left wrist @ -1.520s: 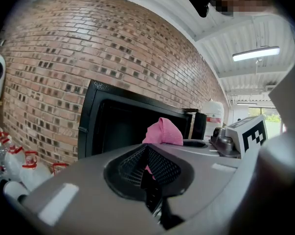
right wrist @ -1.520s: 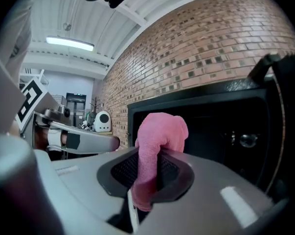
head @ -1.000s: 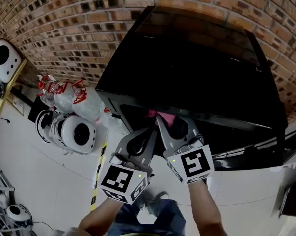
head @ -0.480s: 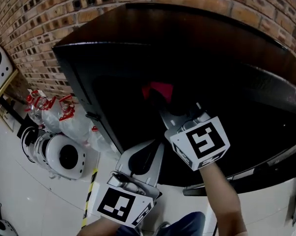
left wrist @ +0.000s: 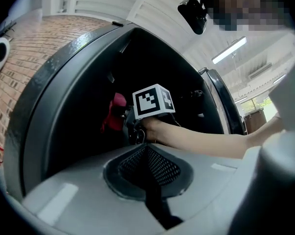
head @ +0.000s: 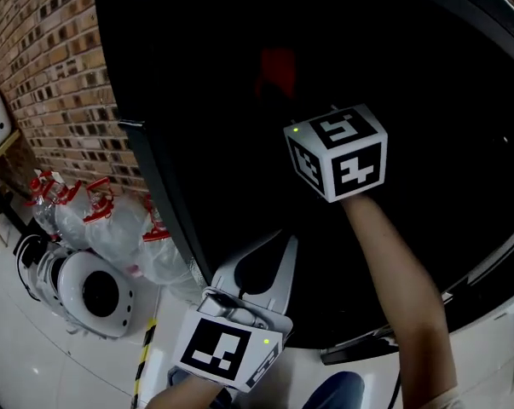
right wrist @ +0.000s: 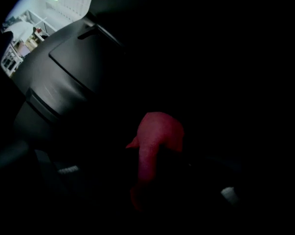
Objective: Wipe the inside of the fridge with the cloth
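Note:
The black fridge (head: 158,186) stands open, and its inside is very dark. A red cloth (head: 278,68) shows dimly deep inside, with my right gripper (head: 295,100) shut on it, arm stretched in. The right gripper view shows the red cloth (right wrist: 156,138) bunched between dark, barely visible jaws. In the left gripper view the cloth (left wrist: 113,112) hangs in front of the right gripper's marker cube (left wrist: 152,101). My left gripper (head: 272,250) is low, outside the fridge's front edge, shut with nothing in it.
A brick wall (head: 43,83) runs along the left. On the floor beside the fridge are clear plastic bags with red handles (head: 95,220) and a white round appliance (head: 90,290). Yellow-black tape (head: 141,360) marks the floor.
My right gripper has pushed up and deeper into the fridge with the cloth. The head view has come closer to the opening. The left gripper has stayed low outside.

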The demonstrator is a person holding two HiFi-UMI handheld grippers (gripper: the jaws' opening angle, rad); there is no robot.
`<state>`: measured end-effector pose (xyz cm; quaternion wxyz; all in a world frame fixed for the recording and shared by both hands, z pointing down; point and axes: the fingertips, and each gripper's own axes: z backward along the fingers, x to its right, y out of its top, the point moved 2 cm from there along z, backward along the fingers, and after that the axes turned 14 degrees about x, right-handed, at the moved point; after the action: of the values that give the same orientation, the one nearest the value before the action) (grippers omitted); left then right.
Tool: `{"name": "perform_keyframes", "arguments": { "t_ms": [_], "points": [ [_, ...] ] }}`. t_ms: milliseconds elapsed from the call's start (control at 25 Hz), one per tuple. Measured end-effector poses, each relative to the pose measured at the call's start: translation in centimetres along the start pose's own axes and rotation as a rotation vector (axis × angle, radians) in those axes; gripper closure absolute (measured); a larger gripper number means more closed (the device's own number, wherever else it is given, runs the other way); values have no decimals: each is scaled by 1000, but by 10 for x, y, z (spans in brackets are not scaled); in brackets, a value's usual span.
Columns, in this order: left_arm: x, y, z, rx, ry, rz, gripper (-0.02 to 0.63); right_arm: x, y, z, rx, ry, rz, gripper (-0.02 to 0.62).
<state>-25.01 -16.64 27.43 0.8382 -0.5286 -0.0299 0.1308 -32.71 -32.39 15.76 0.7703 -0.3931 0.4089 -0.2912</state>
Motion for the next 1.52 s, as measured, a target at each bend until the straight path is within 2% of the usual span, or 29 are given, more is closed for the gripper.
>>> {"name": "perform_keyframes", "arguments": {
  "t_ms": [320, 560, 880, 1080, 1320, 1520],
  "points": [
    [-2, -5, 1, 16, -33, -49, 597, 24, -26, -7, -53, -131, -26, 541],
    [0, -11, 3, 22, -38, -32, 597, 62, -27, 27, -65, -246, 0, 540],
    [16, -17, 2, 40, -75, -19, 597, 118, -36, 88, -109, -490, -20, 540],
    [25, -16, -1, 58, -98, -6, 597, 142, -40, 122, -144, -649, -68, 541],
    [31, -16, 0, 62, -123, 8, 597, 141, -34, 142, -149, -720, -96, 541],
    [27, -21, -2, 59, -127, 29, 597, 115, -18, 163, -124, -711, -113, 541]
  ]
}}
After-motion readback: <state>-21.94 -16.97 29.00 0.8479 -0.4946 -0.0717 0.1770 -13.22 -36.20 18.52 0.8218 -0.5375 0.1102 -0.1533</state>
